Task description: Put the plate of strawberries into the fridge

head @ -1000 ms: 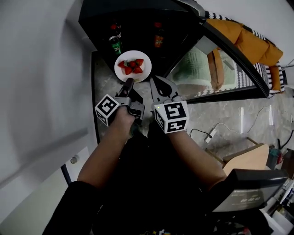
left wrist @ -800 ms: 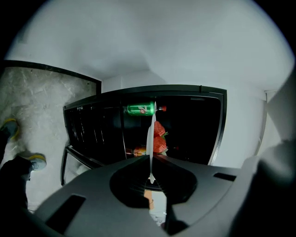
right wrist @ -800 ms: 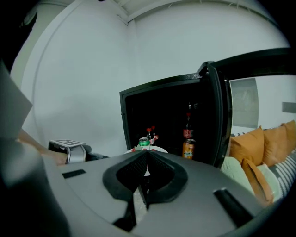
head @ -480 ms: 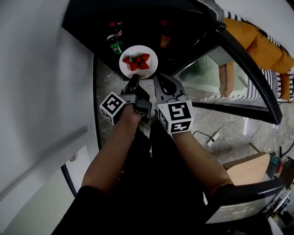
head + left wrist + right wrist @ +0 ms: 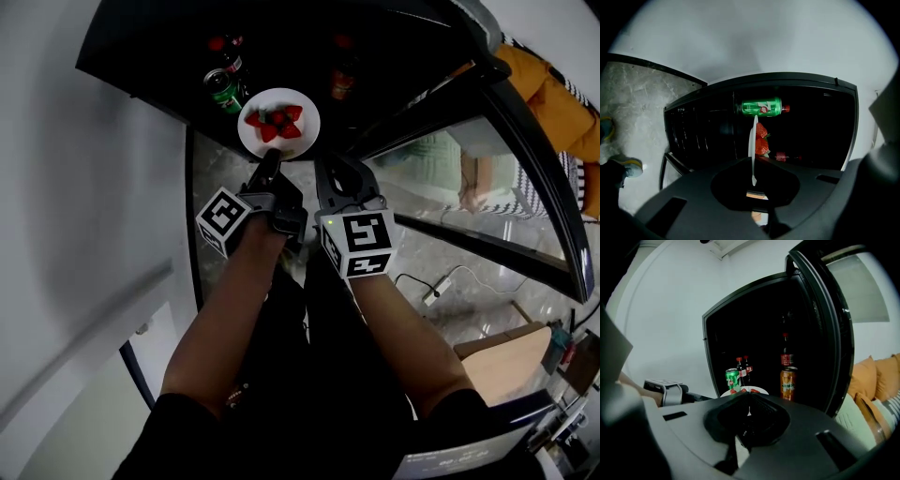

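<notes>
Head view, change: the plate (image 5: 292, 148) of strawberries (image 5: 277, 123) is sitting nearer the fridge (image 5: 141, 61) than a second ago. Its far half is now crossing the dark opening while its near half is hanging over the pale floor.
Meaning for the task: you are closing in on the interior, by my reading. The plate is not yet resting on anything.
Left gripper (image 5: 271, 161): it is clamping the plate's near rim. Its own view is showing the plate edge-on between the jaws, with the berries beyond.
Right gripper (image 5: 325, 169): its jaws are sitting together, tips right at the plate's near-right rim. Whether they are pinching it is not showing.
Green can (image 5: 223, 89): it is standing at the front left of the interior, just beside the plate's far-left edge.
Orange can (image 5: 788, 383): it is standing at the front right, with a dark bottle (image 5: 786, 355) behind it.
Small bottles (image 5: 743, 366): two are standing behind the green can.
Obstruction: you are steering the plate between the two cans, and the gap is looking tight.
Door (image 5: 832, 333): it is standing swung open on your right, apart from both arms.
</notes>
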Demonstrator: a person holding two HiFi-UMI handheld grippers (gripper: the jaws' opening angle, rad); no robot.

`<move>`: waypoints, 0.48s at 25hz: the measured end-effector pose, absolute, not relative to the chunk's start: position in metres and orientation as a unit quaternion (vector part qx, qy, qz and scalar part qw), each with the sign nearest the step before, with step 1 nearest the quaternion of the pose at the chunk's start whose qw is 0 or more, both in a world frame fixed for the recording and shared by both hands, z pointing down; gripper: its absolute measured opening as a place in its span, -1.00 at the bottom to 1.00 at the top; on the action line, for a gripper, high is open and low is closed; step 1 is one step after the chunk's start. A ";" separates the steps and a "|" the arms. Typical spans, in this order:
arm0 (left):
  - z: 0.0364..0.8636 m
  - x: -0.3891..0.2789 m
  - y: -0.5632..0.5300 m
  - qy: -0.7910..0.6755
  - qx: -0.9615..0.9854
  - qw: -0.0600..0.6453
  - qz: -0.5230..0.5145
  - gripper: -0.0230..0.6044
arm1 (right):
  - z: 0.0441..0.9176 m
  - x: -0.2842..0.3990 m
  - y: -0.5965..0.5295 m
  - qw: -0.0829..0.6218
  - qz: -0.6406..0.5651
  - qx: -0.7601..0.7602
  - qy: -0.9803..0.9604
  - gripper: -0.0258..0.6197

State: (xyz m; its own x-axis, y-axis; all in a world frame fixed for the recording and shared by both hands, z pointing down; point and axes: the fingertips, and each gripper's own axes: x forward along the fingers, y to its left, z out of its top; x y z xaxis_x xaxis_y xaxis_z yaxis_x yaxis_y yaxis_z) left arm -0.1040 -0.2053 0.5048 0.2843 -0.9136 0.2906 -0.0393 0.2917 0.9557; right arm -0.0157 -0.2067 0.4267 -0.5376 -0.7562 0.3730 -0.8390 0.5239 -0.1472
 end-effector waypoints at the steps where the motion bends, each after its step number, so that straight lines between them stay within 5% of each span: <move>1: 0.508 -0.103 -0.209 -0.489 0.490 0.636 -0.341 -0.87 | 0.431 -0.016 -0.210 0.133 0.155 0.461 -0.864 -0.90; 12: 0.532 -0.092 -0.229 -0.478 0.496 0.642 -0.337 -0.87 | 0.455 -0.009 -0.235 0.131 0.158 0.465 -0.861 -0.90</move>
State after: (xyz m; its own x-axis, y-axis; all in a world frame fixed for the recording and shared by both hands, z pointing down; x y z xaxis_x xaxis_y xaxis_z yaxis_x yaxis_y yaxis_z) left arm -0.0919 -0.2294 0.5324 0.3158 -0.9067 0.2795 -0.0411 0.2812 0.9588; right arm -0.0088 -0.2352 0.4552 -0.5336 -0.7595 0.3720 -0.8420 0.5182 -0.1497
